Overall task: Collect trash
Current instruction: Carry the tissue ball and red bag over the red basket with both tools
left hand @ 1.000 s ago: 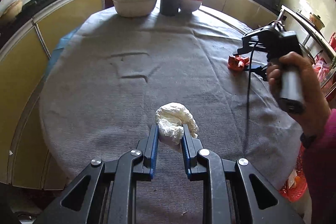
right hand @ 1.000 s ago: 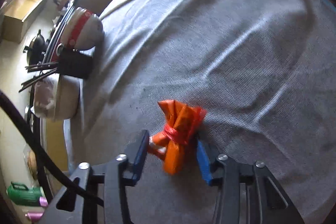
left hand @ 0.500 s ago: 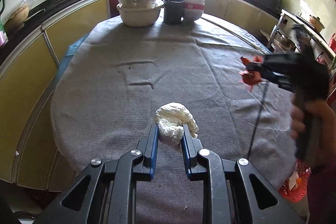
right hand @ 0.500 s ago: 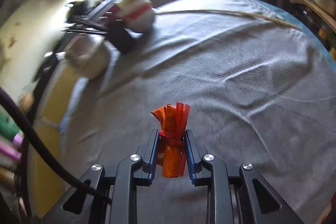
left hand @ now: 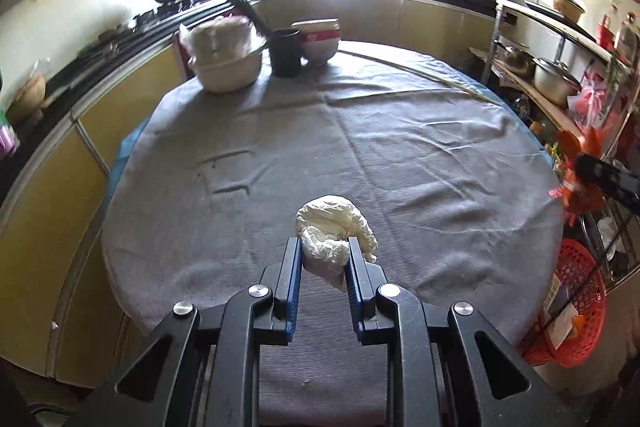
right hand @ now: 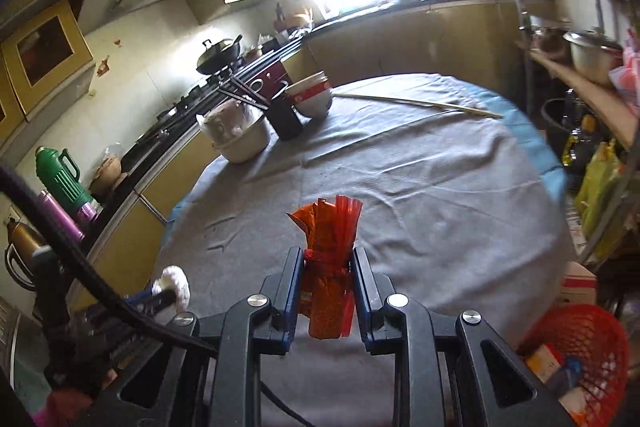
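Now left fingers (left hand: 296,255) pinch crinkled white paper (left hand: 334,231); right fingers (right hand: 295,274) clamp glossy orange wrapper (right hand: 327,267).

Tablecloth (left hand: 320,155) grey. Wad (left hand: 334,231) cream-white. Wrapper (right hand: 328,267) orange-red. Basket (right hand: 592,331) red mesh. Bowl (left hand: 318,41) white, red band. Cabinets (left hand: 44,211) yellow.

A round table (left hand: 280,163) is seen w/ counters behind it and at its left. At the far edge a bowl w/ a bag (left hand: 226,67) is placed left, a cup w/ chopsticks (left hand: 285,53) in the middle, stacked bowls (left hand: 318,41) right. A basket (right hand: 580,343) is set on the floor at the table's right, before a shelf rack (left hand: 560,47).
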### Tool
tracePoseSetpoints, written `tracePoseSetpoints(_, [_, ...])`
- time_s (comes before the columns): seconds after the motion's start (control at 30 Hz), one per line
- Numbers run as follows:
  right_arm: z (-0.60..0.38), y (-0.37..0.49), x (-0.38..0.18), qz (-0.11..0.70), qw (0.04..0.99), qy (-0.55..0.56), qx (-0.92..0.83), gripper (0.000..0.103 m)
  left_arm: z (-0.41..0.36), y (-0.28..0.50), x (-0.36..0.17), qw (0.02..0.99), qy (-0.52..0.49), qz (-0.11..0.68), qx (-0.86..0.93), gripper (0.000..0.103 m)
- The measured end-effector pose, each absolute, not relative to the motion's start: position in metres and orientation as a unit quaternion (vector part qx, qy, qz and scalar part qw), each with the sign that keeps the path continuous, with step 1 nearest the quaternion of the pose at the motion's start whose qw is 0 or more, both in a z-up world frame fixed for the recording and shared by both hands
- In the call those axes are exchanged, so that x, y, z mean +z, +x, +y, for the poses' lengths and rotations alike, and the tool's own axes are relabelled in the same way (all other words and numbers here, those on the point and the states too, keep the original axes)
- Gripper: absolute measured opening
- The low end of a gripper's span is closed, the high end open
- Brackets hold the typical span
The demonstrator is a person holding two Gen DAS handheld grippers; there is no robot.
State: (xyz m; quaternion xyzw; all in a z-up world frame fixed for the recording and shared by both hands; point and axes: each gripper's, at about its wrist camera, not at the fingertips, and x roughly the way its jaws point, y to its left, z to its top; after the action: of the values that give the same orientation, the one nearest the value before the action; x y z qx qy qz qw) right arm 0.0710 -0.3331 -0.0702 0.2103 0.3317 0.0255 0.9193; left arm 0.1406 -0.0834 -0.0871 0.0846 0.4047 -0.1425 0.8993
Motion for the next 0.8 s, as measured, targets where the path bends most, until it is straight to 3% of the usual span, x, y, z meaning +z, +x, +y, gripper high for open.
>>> tracePoseSetpoints(0.8, [-0.368, -0.016, -0.061, 0.283, 0.932, 0.229, -0.002, 0.026, -0.137, 0.118, -0.064, 0.904, 0.151, 0.369, -0.155, 0.022])
